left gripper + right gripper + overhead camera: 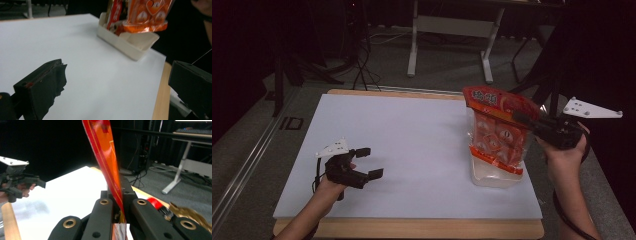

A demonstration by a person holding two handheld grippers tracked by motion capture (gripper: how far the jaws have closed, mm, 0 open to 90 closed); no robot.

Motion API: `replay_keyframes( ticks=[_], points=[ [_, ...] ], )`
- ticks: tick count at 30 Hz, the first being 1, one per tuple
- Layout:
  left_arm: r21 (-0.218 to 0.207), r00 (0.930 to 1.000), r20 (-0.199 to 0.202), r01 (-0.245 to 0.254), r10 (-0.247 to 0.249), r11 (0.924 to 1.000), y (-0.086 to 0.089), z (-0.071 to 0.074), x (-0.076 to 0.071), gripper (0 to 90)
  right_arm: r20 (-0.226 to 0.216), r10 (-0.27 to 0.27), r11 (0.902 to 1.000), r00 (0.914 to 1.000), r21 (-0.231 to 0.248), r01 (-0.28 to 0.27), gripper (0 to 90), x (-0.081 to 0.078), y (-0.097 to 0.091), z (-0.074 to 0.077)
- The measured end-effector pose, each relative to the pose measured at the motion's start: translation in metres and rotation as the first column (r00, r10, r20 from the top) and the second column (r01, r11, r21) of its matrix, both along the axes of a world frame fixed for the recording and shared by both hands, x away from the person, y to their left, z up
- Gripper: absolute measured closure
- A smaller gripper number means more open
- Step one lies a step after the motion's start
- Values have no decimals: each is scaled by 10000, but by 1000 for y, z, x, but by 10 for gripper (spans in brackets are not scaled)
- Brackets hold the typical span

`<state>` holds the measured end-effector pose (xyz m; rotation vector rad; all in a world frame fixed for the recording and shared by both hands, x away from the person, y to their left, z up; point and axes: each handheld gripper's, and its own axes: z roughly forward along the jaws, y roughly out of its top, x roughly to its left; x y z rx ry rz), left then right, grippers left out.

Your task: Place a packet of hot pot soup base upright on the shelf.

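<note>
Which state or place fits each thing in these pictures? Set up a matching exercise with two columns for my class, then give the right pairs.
Things:
1. left tool
2. right tool
3. orange snack bag
4. white tray

States or places:
A. hangs above the tray, pinched at its top edge
B. rests on the white table top near its right edge
C. jaws apart, nothing between them
D. jaws shut on a thin orange edge

Pairs: 1-C, 2-D, 3-A, 4-B
</note>
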<state>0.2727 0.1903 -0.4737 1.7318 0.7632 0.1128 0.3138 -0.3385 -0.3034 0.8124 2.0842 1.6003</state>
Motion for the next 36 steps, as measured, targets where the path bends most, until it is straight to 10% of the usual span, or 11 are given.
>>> replay_keyframes(
  ticks=[36],
  points=[
    [219,9984,-432,-345,355,9992,4,-32,-2,4,-1612,-629,9912,9849,1054,806,900,17,-28,-84]
  ],
)
